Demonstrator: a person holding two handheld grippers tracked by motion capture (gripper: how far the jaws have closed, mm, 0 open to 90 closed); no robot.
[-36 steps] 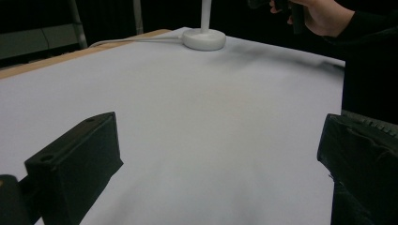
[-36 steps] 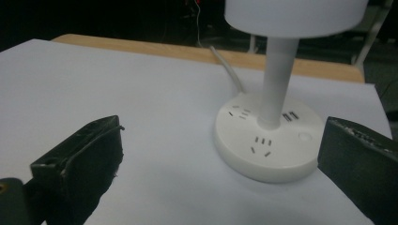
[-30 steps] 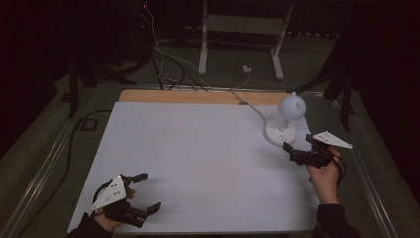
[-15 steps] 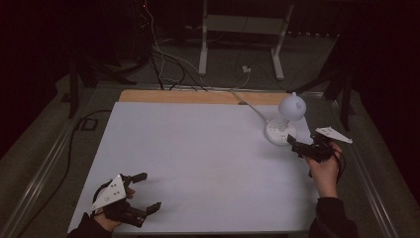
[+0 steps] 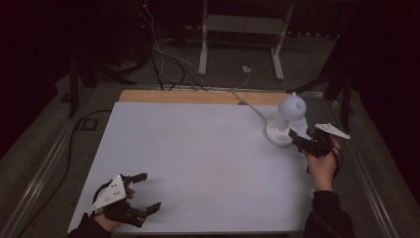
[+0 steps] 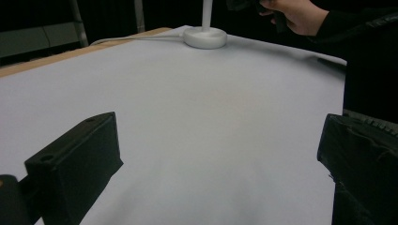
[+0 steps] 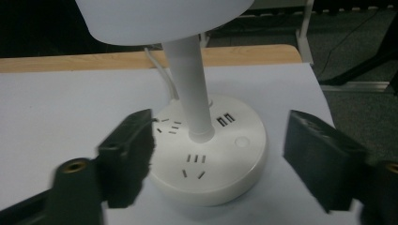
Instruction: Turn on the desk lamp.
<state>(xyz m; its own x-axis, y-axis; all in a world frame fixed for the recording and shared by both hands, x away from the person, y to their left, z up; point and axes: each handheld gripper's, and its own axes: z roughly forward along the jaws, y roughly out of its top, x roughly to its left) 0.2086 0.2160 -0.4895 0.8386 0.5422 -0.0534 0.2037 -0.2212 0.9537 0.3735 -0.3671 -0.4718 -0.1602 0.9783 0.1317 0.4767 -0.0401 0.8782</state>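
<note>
Dark floor and cables surround the white table (image 5: 198, 163) in our high view, where the white round-based desk lamp with socket base (image 5: 283, 124) stands near the far right edge, our right gripper (image 5: 297, 141) just beside it and our left gripper (image 5: 146, 193) spread open at the near left corner. From our left gripper view, its jaws stand wide over bare tabletop, the lamp base (image 6: 205, 37) far off. From our right gripper view, the jaws have just been closing yet stay unclenched, either side of the base (image 7: 220, 159) without touching.

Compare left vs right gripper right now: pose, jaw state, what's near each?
The left gripper sits at the near left corner of the white table over bare surface; the right gripper is at the far right, at the lamp's round base.
The left gripper's jaws stand wide with nothing between them; the right gripper's jaws have just been closing and flank the base, not yet pressing it.
Both are hand-held, black and open.
</note>
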